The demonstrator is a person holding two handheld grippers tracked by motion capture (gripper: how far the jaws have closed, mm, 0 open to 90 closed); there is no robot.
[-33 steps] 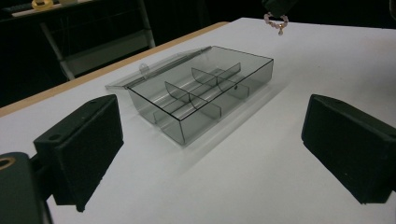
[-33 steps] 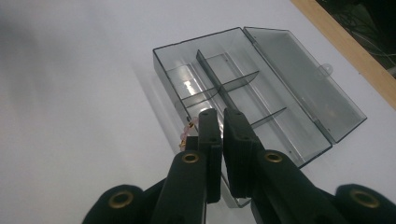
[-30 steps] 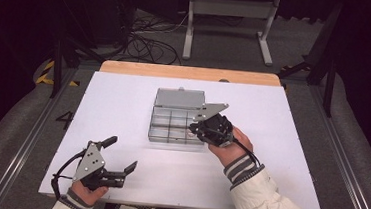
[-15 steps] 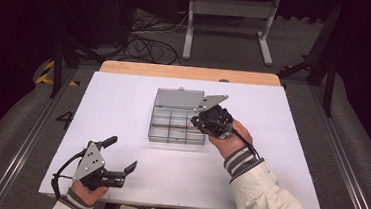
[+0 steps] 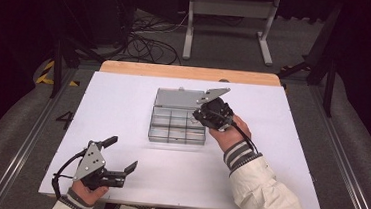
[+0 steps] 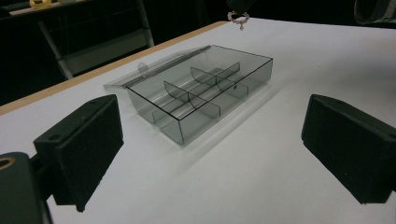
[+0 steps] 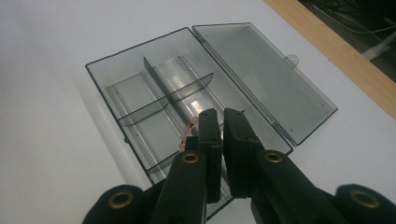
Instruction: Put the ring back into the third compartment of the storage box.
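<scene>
A clear smoke-grey compartment box (image 5: 177,128) lies mid-table, its lid (image 5: 176,98) folded flat on the far side. Its dividers show in the left gripper view (image 6: 201,93) and the right gripper view (image 7: 140,98); the compartments look bare. My right gripper (image 5: 198,116) hovers over the box's right end, its jaws (image 7: 219,116) shut on a small pinkish beaded piece (image 7: 188,132). That piece dangles in the left gripper view (image 6: 238,17) too. My left gripper (image 5: 122,152) rests near the table's front left, open (image 6: 215,140), with nothing between its jaws.
The white tabletop (image 5: 291,143) has a wooden strip (image 5: 191,73) along its far edge. Metal rails (image 5: 25,142) run down both sides. Behind the table are cables and a stand (image 5: 230,18) on the dark floor.
My right gripper has shifted slightly toward the far side over the box's right end, still holding the beaded piece. The left gripper has stayed put.
</scene>
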